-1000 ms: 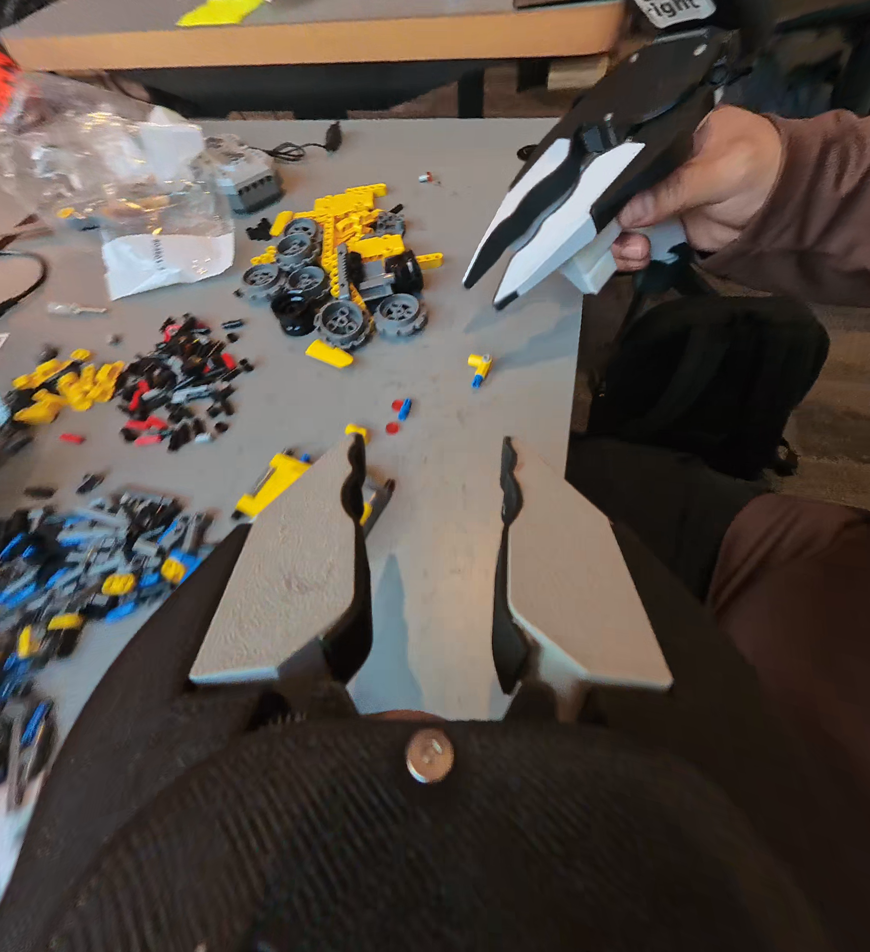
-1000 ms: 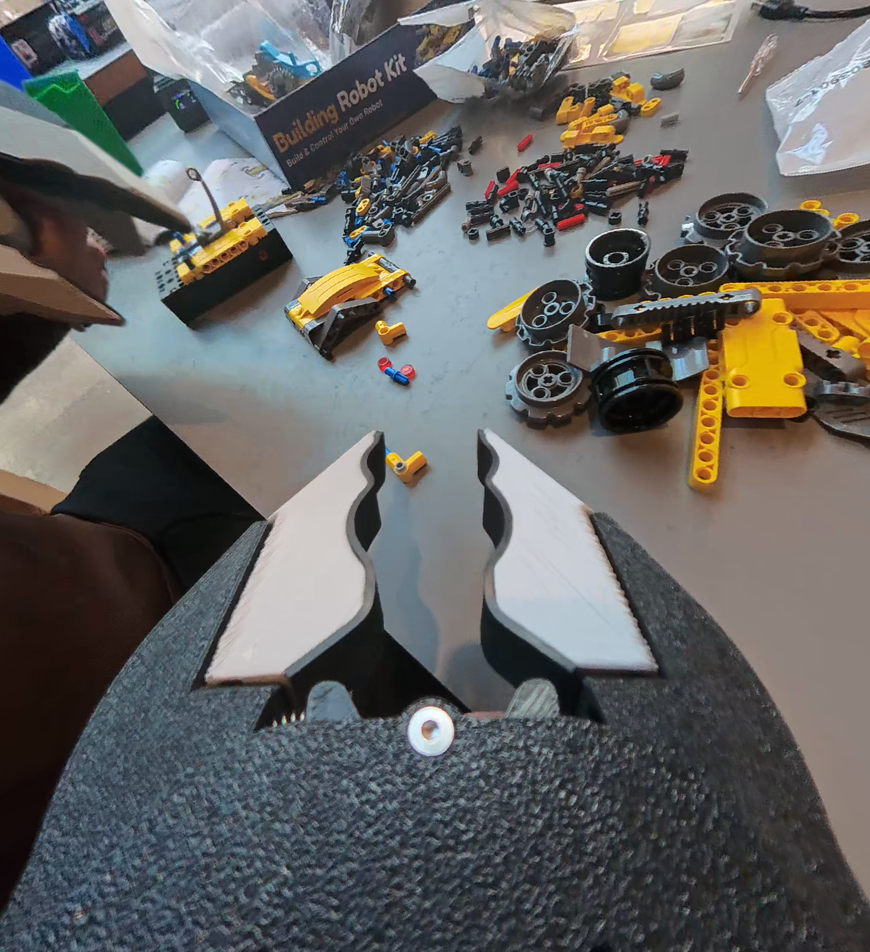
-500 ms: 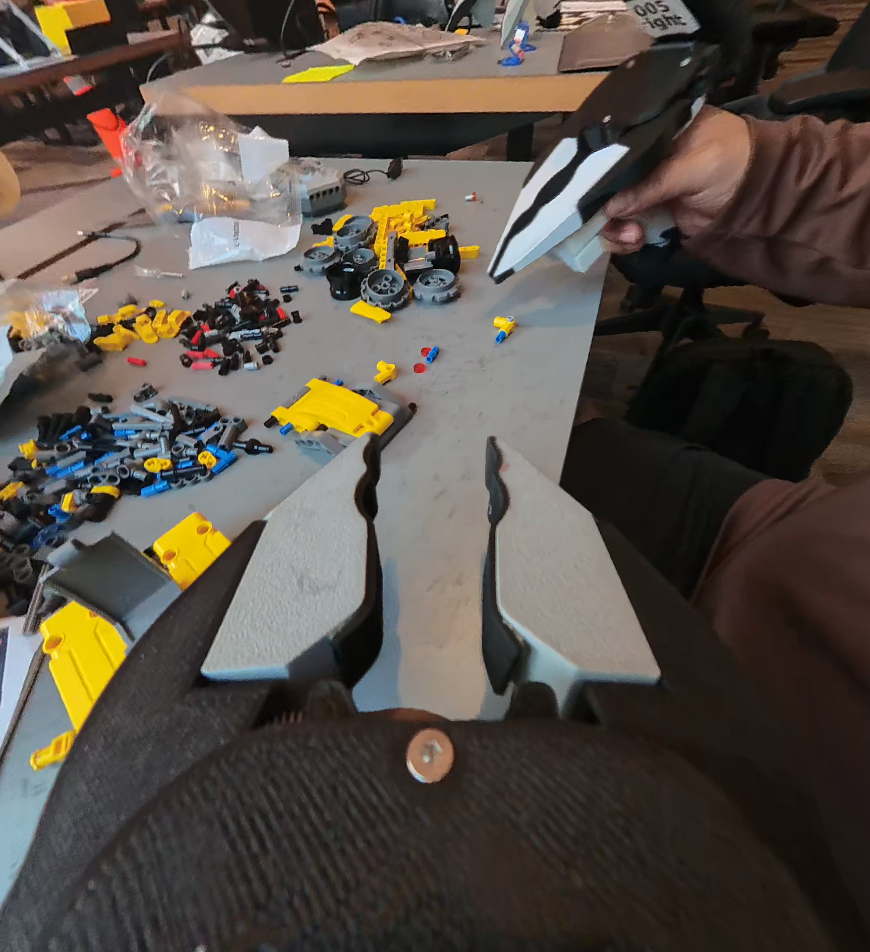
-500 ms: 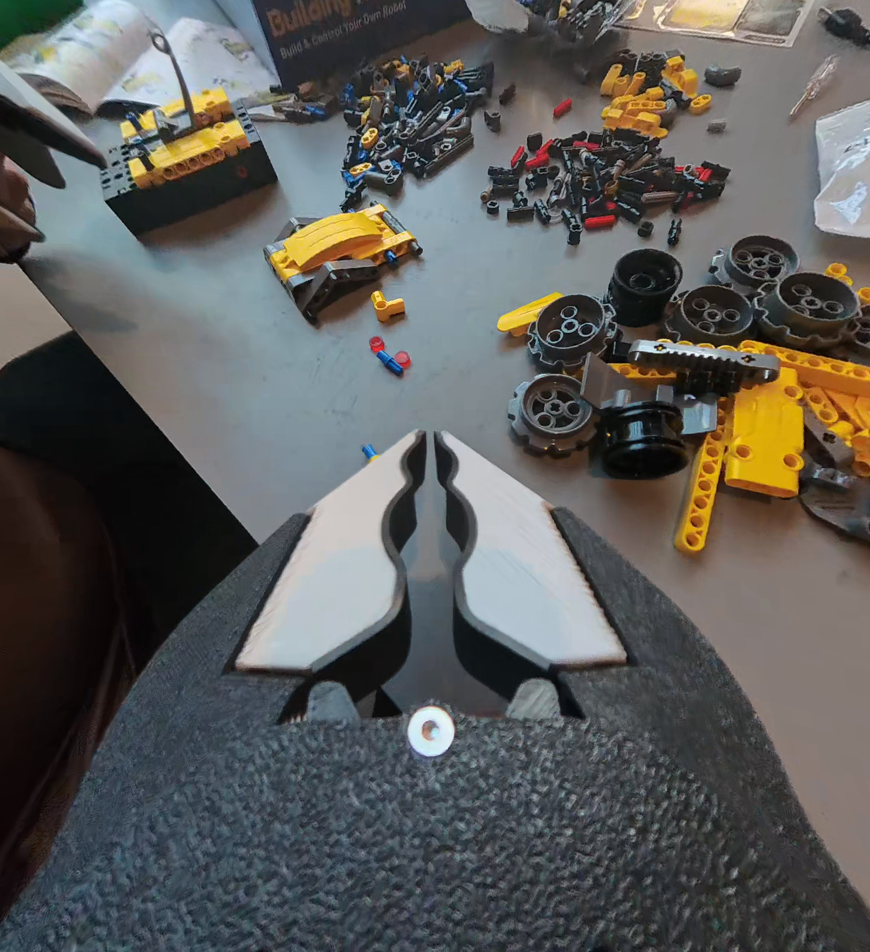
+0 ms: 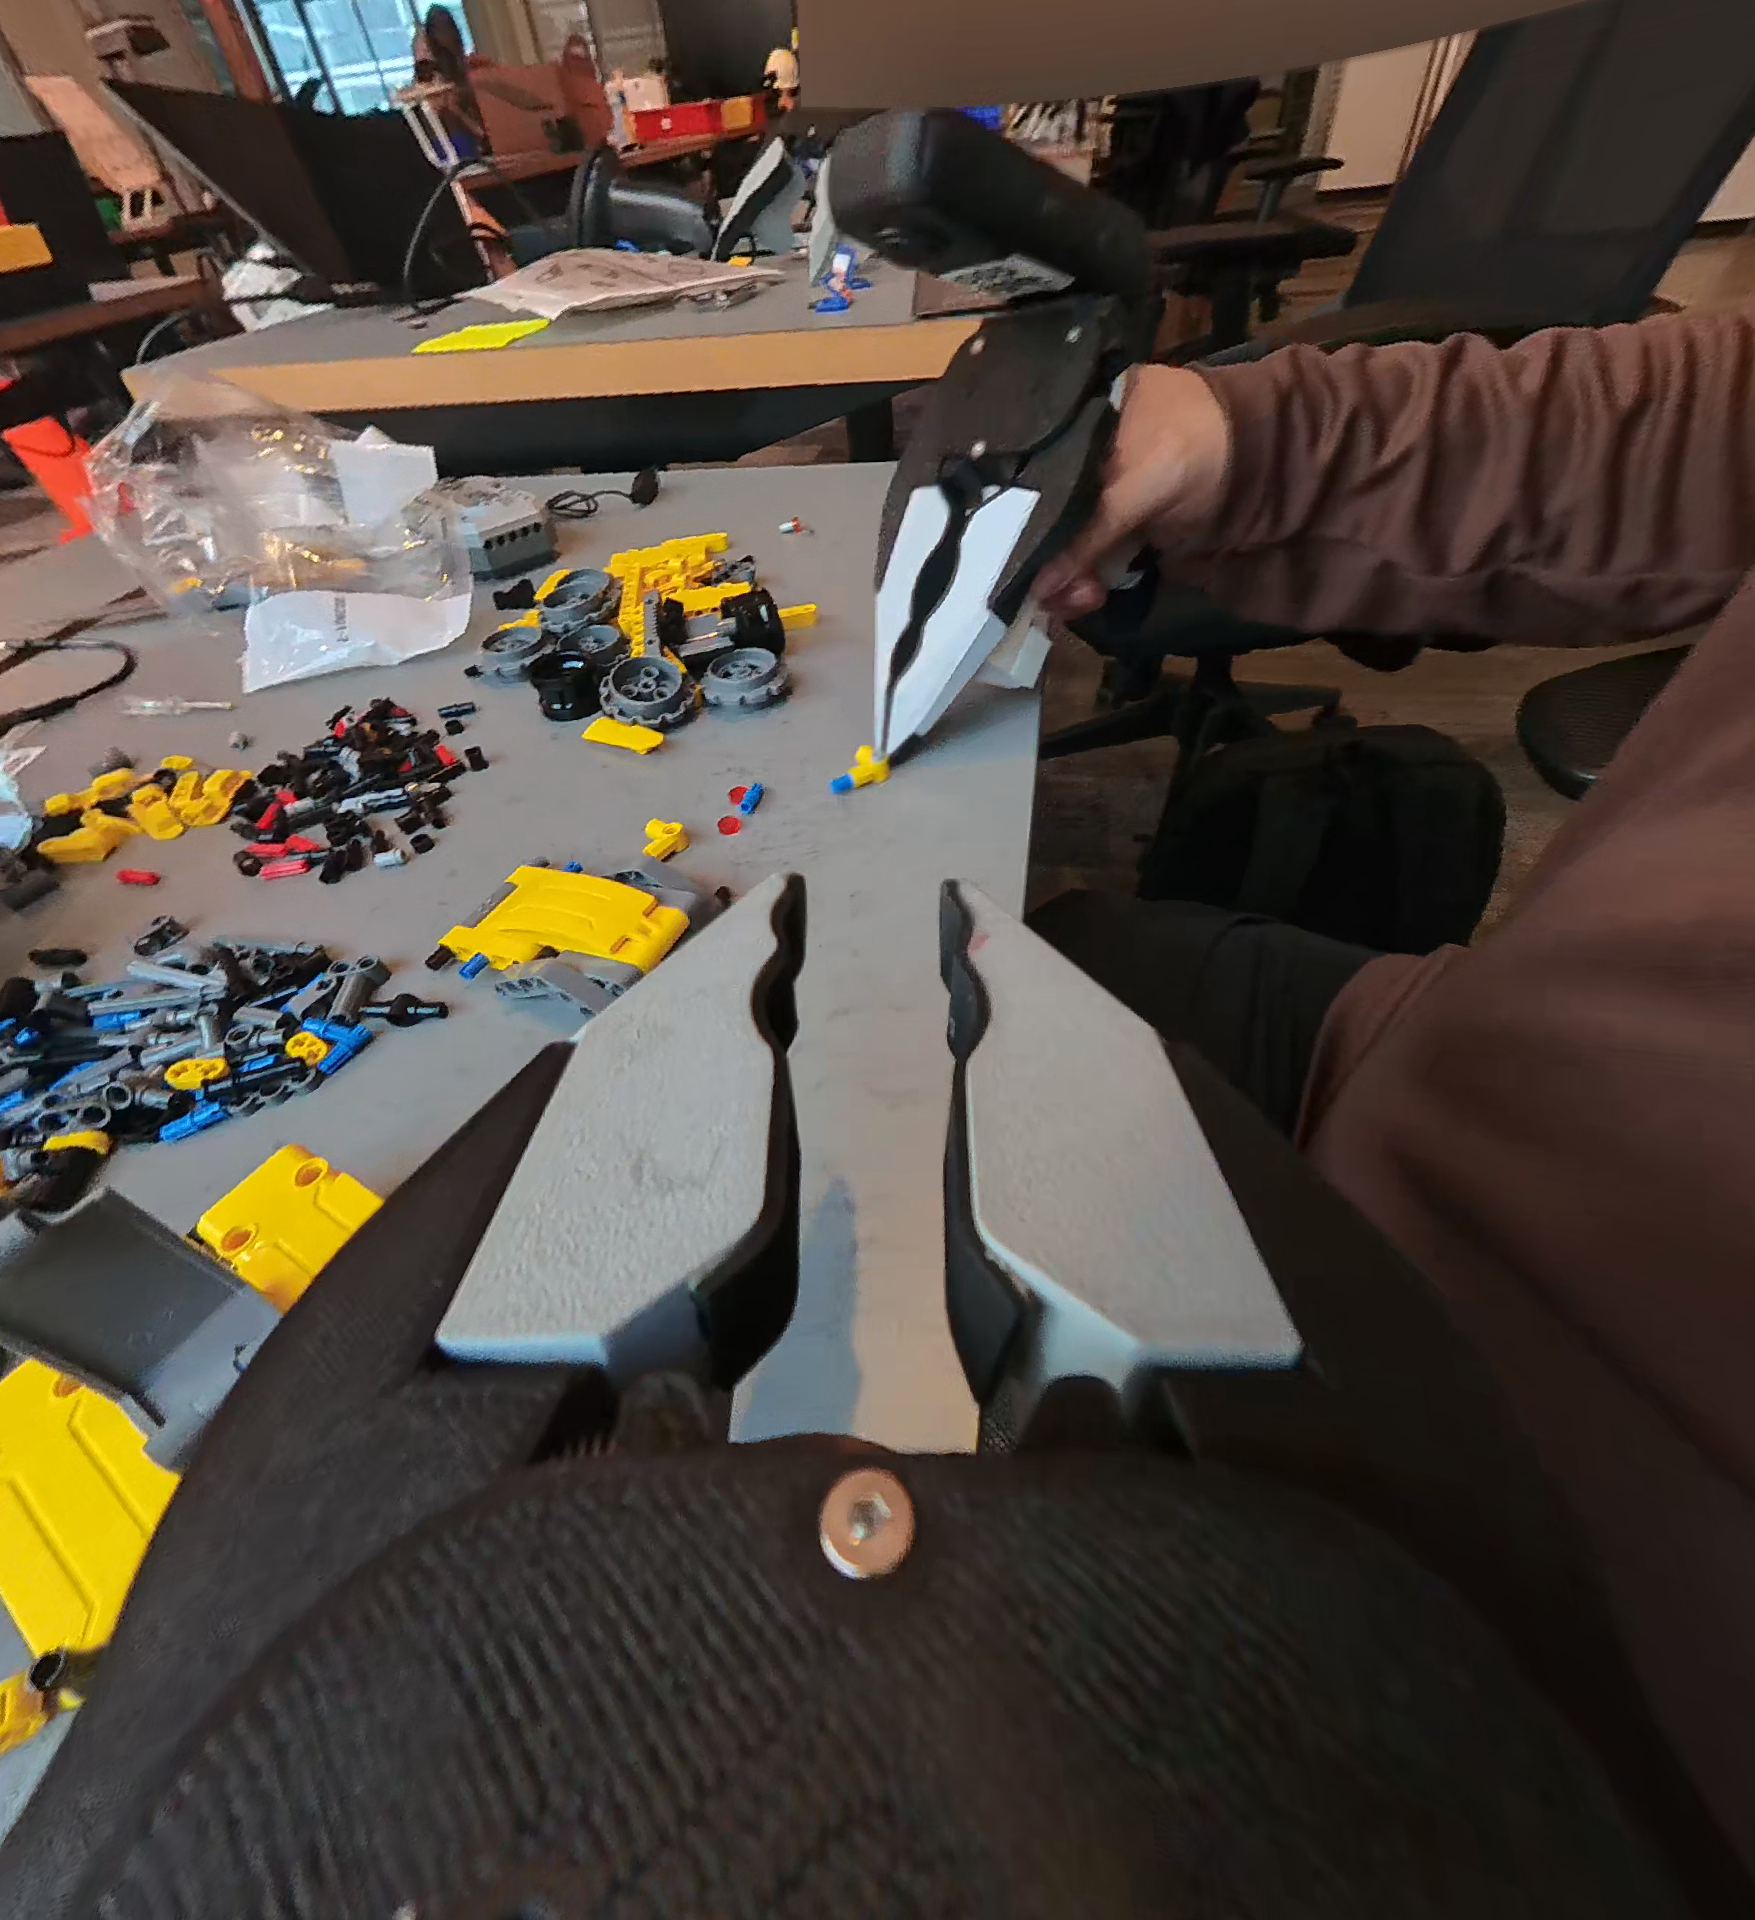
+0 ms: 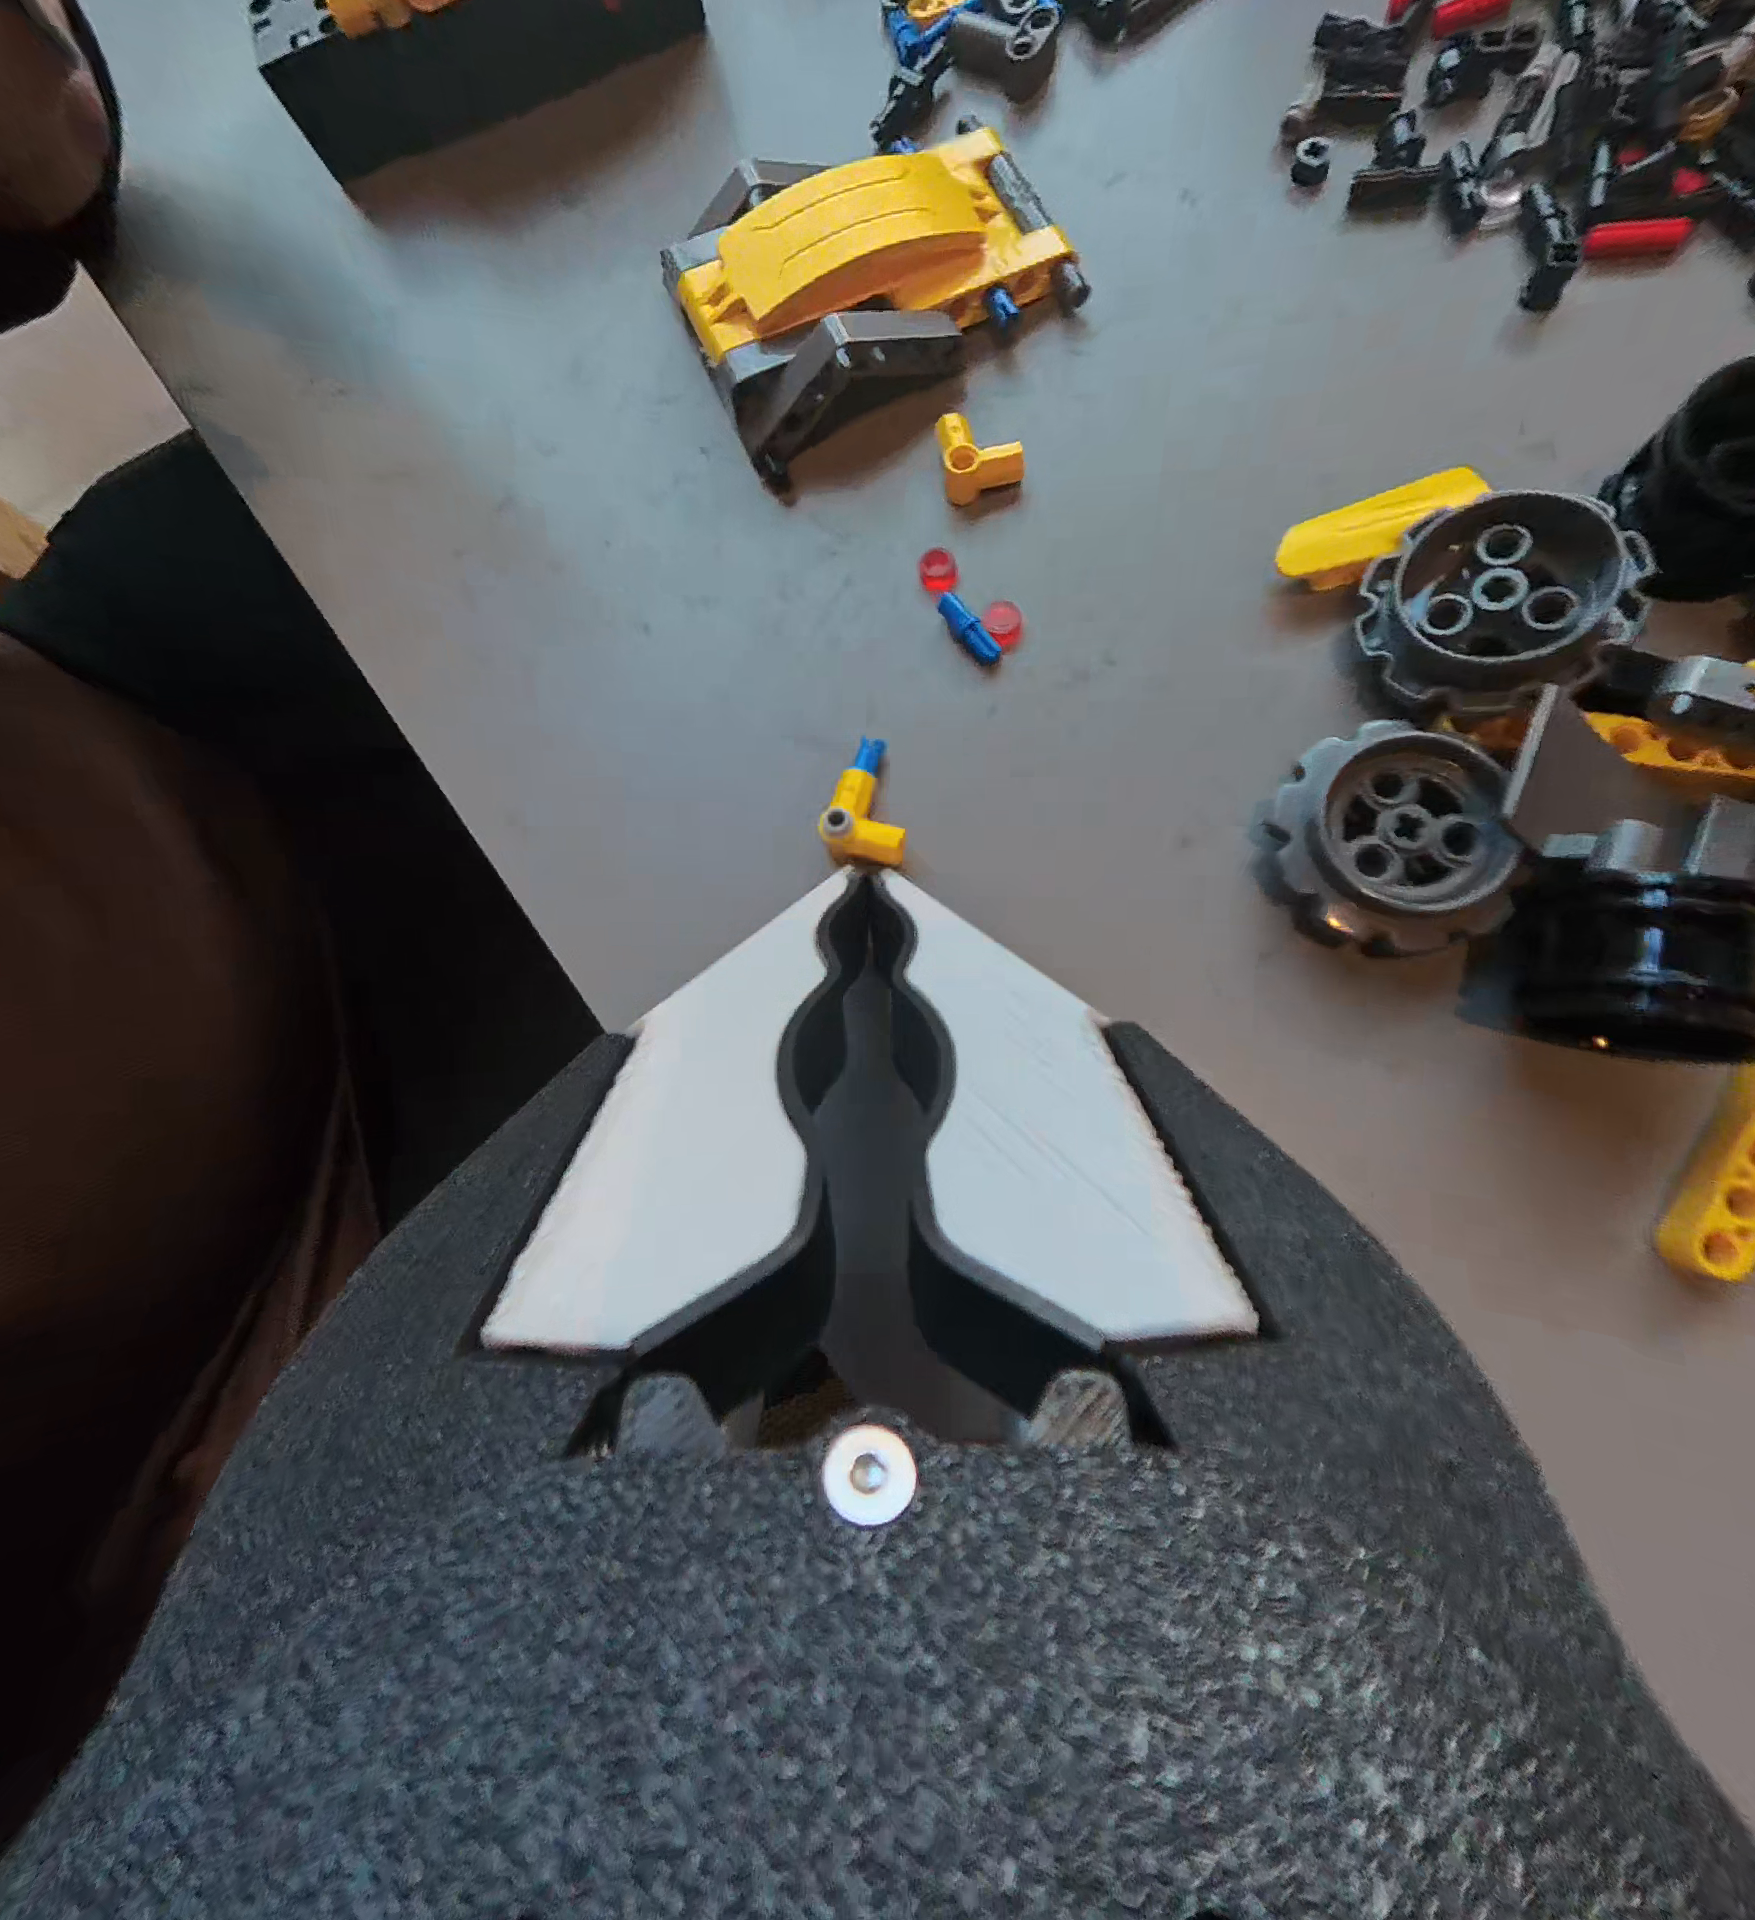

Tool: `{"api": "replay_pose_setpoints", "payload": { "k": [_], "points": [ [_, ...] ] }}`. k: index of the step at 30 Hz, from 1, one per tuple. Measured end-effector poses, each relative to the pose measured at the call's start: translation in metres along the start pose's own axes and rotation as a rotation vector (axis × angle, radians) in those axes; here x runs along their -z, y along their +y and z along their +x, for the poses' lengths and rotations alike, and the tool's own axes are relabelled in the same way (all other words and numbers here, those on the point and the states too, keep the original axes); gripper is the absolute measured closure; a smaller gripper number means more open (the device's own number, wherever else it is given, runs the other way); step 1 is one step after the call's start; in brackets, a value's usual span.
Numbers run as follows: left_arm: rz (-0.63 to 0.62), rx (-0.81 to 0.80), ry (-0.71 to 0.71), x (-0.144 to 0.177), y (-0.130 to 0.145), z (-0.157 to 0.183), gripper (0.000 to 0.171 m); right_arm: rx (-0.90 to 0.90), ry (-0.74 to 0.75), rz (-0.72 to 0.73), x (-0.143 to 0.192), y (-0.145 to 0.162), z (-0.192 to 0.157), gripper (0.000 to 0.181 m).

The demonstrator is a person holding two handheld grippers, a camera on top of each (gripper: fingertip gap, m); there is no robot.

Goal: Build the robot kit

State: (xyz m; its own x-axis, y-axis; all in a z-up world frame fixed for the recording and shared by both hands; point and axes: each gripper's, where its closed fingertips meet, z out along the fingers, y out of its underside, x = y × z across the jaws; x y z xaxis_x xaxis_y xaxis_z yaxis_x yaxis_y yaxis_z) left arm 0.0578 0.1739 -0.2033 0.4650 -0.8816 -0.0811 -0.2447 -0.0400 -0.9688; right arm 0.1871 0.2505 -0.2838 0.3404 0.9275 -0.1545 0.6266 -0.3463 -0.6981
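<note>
A small yellow elbow connector with a blue pin [image 6: 857, 821] lies on the grey table [image 6: 540, 520] near its edge. My right gripper [image 6: 865, 881] is shut, its tips pressed down against the connector's near end; whether they pinch it I cannot tell. The left wrist view shows this gripper [image 5: 883, 748] held by a hand, pointing down at the connector [image 5: 865, 771]. My left gripper [image 5: 873, 904] is open and empty above the table's near edge, closest to a yellow and grey curved panel assembly [image 5: 561, 925].
Grey and black wheels with yellow beams [image 6: 1496, 592] lie right of the connector. Two red studs and a blue pin [image 6: 972, 613] and another yellow connector [image 6: 977, 457] lie beyond it. Piles of small parts [image 5: 353, 790], a plastic bag [image 5: 270, 520], yellow panels [image 5: 42, 1496]. A backpack [image 5: 1320, 831] stands beside the table. My hands' fingertips stand some 20 cm from each other.
My right gripper has closed and come down onto the small yellow connector. My left gripper has drawn back and tilted up, staying open.
</note>
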Motion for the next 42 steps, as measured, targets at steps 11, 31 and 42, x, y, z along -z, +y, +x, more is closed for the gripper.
{"api": "replay_pose_setpoints", "payload": {
  "k": [11, 31, 42],
  "points": [
    [0.065, -0.043, 0.031, 0.008, -0.007, 0.008, 0.155, 0.031, 0.076, 0.021, -0.002, -0.043, 0.017, 0.174],
    [0.081, -0.026, 0.051, 0.01, -0.009, 0.009, 0.155, 0.18, -0.003, -0.204, -0.045, -0.052, 0.012, 0.175],
    [0.082, -0.026, 0.051, 0.01, -0.009, 0.009, 0.155, 0.194, 0.012, -0.181, -0.023, -0.053, 0.004, 0.175]
  ]
}}
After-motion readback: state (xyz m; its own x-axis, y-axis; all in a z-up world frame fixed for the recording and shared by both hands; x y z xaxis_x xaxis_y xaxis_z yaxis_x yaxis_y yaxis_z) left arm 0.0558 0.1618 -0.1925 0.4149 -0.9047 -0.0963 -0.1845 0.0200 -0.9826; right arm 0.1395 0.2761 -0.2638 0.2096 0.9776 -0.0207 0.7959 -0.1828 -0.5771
